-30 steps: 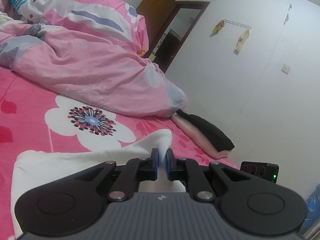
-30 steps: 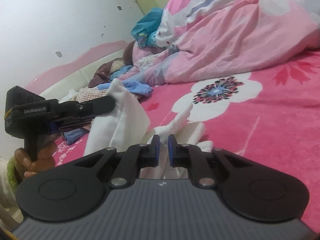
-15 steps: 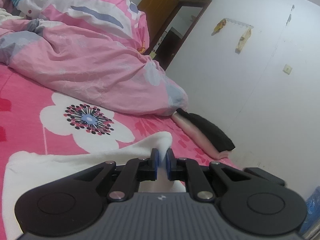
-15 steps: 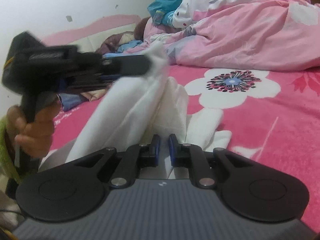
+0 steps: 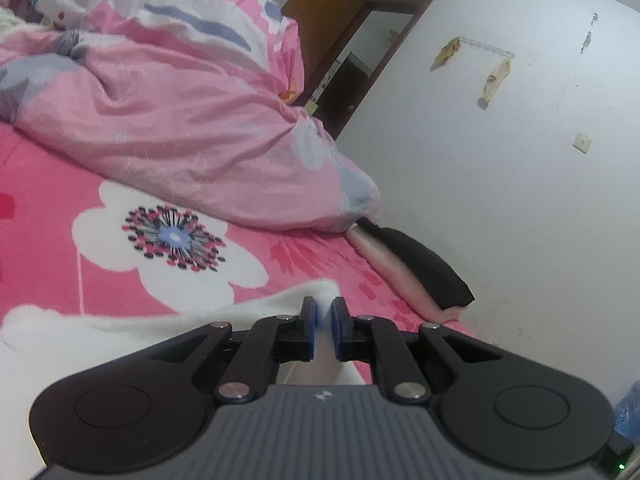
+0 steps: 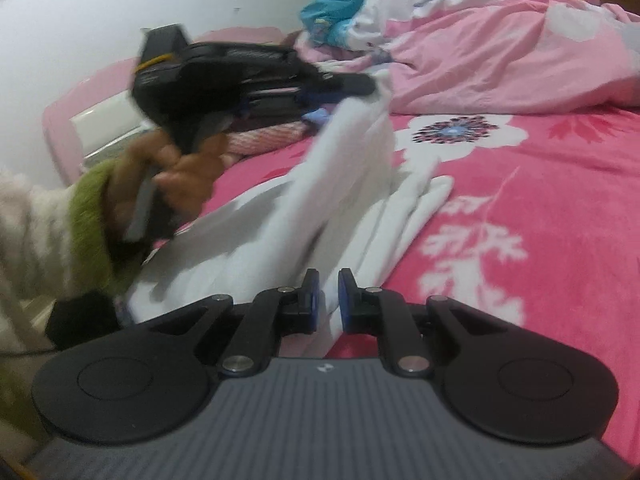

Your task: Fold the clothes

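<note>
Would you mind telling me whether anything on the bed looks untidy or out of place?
Yes: a pink duvet lies bunched across the bed, loose clothes are piled near the headboard, and a dark garment hangs over the far edge.

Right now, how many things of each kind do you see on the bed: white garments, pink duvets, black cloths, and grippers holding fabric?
White garment: 1
Pink duvet: 1
Black cloth at the bed's edge: 1
Grippers shut on the white garment: 2, left gripper and right gripper
Total: 5
</note>
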The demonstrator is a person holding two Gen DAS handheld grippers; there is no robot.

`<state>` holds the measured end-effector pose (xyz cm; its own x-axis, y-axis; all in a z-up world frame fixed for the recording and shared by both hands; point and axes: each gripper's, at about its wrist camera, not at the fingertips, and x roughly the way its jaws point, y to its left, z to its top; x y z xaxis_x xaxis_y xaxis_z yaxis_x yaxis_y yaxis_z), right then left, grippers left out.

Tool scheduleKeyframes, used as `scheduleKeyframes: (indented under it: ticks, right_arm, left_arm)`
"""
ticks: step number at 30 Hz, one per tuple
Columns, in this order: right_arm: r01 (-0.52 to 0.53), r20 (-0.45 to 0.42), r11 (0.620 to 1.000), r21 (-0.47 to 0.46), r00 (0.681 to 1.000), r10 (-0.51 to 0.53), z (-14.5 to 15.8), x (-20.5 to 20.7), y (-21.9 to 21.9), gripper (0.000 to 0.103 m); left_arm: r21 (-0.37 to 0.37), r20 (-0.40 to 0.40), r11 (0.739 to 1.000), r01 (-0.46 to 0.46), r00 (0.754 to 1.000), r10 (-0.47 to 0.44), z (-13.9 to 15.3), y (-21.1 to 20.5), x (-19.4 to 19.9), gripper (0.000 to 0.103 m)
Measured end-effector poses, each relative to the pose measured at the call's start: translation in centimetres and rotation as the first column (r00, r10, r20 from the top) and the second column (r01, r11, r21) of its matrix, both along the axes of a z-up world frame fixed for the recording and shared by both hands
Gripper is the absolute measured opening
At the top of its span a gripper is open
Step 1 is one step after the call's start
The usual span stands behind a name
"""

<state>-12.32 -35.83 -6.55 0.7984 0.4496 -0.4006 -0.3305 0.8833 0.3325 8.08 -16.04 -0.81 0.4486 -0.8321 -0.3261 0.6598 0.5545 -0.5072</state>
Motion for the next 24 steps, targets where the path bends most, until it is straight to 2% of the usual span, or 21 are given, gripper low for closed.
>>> scheduleKeyframes:
  ticks: [4, 7, 8, 9, 10, 11, 13, 17, 22, 24]
  right_arm:
    - [-0.029, 0.028, 1.0, -0.001, 0.999, 0.029, 0.2, -1.1, -0.2, 0.01]
    - [-0.031, 0.002, 0.999, 0.03, 1.0, 0.031, -0.1, -1.4, -0.8, 0.01]
    - [-0.025, -0.001, 0.999, 0.039, 1.0, 0.025, -0.2, -1.7, -0.9, 0.01]
    - [-0.023, -0.001, 0.999, 0.049, 1.0, 0.023, -0.2, -1.9, -0.9, 0.01]
    - [-0.018, 0.001, 0.998, 0.057, 1.0, 0.018, -0.2, -2.2, -0.9, 0.01]
    - [-0.013, 0.003, 0.998, 0.064, 1.0, 0.013, -0.2, -2.5, -0.8, 0.01]
    - [-0.003, 0.011, 0.998, 0.066, 1.0, 0.002, -0.1, -2.8, -0.6, 0.01]
    - [0.004, 0.022, 0.995, 0.104, 1.0, -0.006, -0.2, -3.9, -0.5, 0.01]
    - [0.024, 0.009, 0.994, 0.102, 1.0, -0.025, -0.4, -4.4, 0.0, 0.01]
    - [0.045, 0.021, 0.99, 0.133, 0.999, -0.048, -0.3, -5.1, -0.6, 0.01]
  left_arm:
    - [0.018, -0.006, 1.0, 0.005, 1.0, -0.004, 0.1, -0.5, 0.2, 0.009]
    - [0.048, -0.046, 0.998, 0.038, 0.998, -0.036, -0.4, -1.1, 0.1, 0.01]
    - [0.064, -0.061, 0.997, 0.054, 0.997, -0.05, -0.5, -1.4, 0.0, 0.014]
    - [0.092, -0.08, 0.992, 0.08, 0.994, -0.073, -0.7, -1.7, -0.2, 0.021]
    - [0.132, -0.096, 0.986, 0.103, 0.991, -0.091, -0.8, -2.1, -0.5, 0.027]
    - [0.171, -0.112, 0.977, 0.127, 0.988, -0.109, -0.9, -2.5, -0.9, 0.037]
    - [0.226, -0.122, 0.958, 0.177, 0.981, -0.152, -0.7, -2.9, -2.2, 0.04]
    - [0.292, -0.09, 0.924, 0.246, 0.969, -0.23, -0.5, -3.2, -5.3, 0.054]
    - [0.467, 0.013, 0.855, 0.224, 0.966, -0.259, -1.3, -5.2, -8.3, 0.052]
    - [0.501, 0.047, 0.842, 0.2, 0.965, -0.257, -1.6, -5.6, -8.9, 0.046]
